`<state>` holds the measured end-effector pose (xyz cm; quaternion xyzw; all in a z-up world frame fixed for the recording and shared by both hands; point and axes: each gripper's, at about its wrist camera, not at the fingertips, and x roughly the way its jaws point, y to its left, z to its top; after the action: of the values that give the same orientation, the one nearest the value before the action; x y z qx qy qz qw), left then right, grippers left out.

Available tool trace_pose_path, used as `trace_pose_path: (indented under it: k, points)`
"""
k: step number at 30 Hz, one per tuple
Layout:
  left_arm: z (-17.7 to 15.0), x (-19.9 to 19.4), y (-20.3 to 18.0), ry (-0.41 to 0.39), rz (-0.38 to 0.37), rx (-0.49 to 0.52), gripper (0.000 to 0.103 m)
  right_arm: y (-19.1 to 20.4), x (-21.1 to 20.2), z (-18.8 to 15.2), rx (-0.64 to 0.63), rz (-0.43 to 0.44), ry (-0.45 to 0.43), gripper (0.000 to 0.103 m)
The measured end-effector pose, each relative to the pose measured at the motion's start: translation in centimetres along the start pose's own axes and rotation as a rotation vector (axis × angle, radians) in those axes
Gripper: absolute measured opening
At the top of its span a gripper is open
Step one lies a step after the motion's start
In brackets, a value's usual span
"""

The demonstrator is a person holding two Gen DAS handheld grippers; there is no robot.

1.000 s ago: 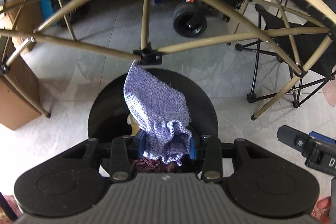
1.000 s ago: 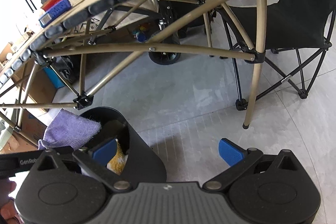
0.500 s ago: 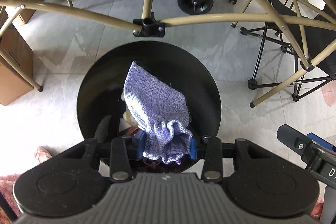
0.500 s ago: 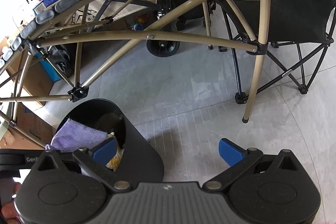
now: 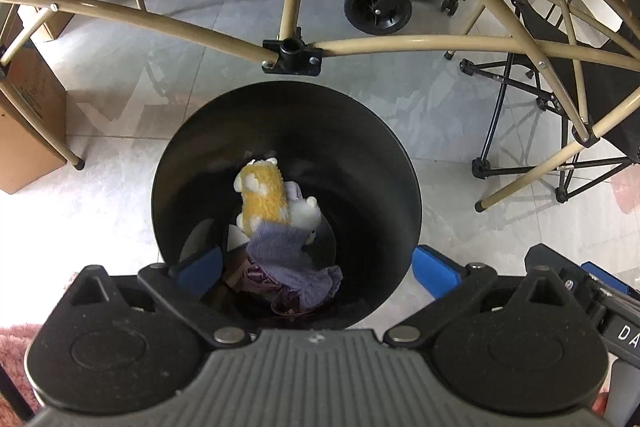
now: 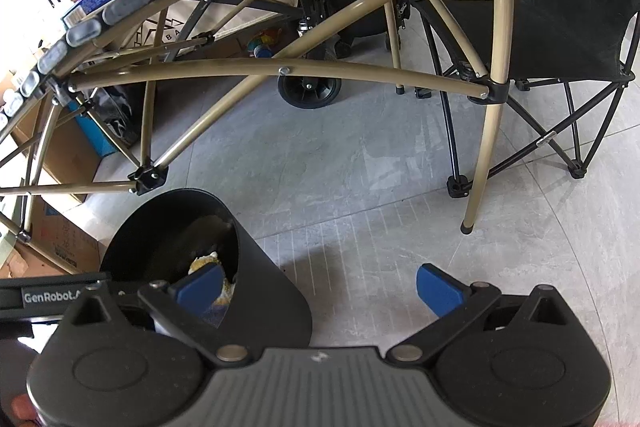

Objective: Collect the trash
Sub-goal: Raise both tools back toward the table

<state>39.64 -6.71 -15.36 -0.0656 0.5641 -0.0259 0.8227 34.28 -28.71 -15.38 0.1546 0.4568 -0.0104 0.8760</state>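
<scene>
Your left gripper (image 5: 316,269) hangs over the black bin (image 5: 208,131), its jaws opening wide, nothing pressed between the blue pads. The purple cloth (image 5: 286,259) lies down inside the bin, against a yellow-and-white plush toy (image 5: 264,199). Your right gripper (image 6: 320,287) is spread wide and empty above the grey floor (image 6: 320,167), just beside the bin.

Left gripper (image 5: 316,269) hangs over a black bin (image 5: 396,163), jaws opening with nothing between them; a purple cloth (image 5: 280,251) lies inside against a yellow plush toy (image 5: 264,199).
</scene>
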Motion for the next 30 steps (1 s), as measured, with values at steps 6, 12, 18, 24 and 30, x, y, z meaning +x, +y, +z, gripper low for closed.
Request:
trace_pose_path:
  k: [6,12,18,24,30]
  points:
    - [0.0,-0.1,0.2,-0.006,0.010,0.002,0.103,0.0,-0.1,0.0,0.000,0.000,-0.002,0.103]
    - [-0.2,-0.6,0.5,-0.014,0.014,0.001,0.103,0.1,-0.7,0.2,-0.004,0.006,-0.015,0.103]
    - [-0.7,-3.4,1.1,-0.083,-0.004,0.017,0.103,1.0,-2.5,0.6,-0.031,0.030,-0.057,0.103]
    - [-1.4,-8.9,1.8,-0.239,-0.027,0.033,0.103,2.4,-7.4,1.3,-0.082,0.118,-0.194,0.103]
    - [-1.2,-15.1,3.1,-0.445,-0.036,0.018,0.103,4.6,-11.8,2.8,-0.140,0.235,-0.407,0.103]
